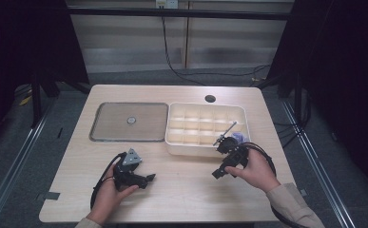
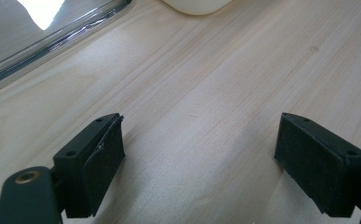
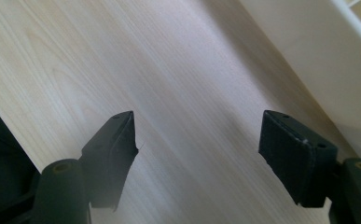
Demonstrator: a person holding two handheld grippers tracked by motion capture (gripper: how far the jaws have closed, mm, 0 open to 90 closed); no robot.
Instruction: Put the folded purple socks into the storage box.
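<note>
Pin: slim metal piece (image 1: pixel 225 132), perhaps a bolt or pin, too small to name surely; it lies slanted across the front right cells of the organiser, resting on a divider
Handling: by its look stiff, light and smooth, so I judge it apt to roll or slip between flat pads; not fragile
Where to grip: across the shaft near its middle, pads square to its length; the raised end over the divider seems the easiest place to get under
Neighbour: a small bluish item (image 1: pixel 238 137) sits just beside the pin in the corner cell, too blurred to identify
Organiser: cream box (image 1: pixel 172 128) of many cells, near the table's right half
Right gripper (image 1: pixel 223 159) (image 3: pixel 199 149): jaws spread wide with nothing between them, low over bare wood just in front of the organiser's front wall
Left gripper (image 1: pixel 143 173) (image 2: pixel 199 154): jaws likewise apart and empty, over the table (image 1: pixel 181 199), well clear of the pin
Tray: flat metal tray (image 1: pixel 101 135) left of the organiser, with a small round piece (image 1: pixel 131 120) on it
</note>
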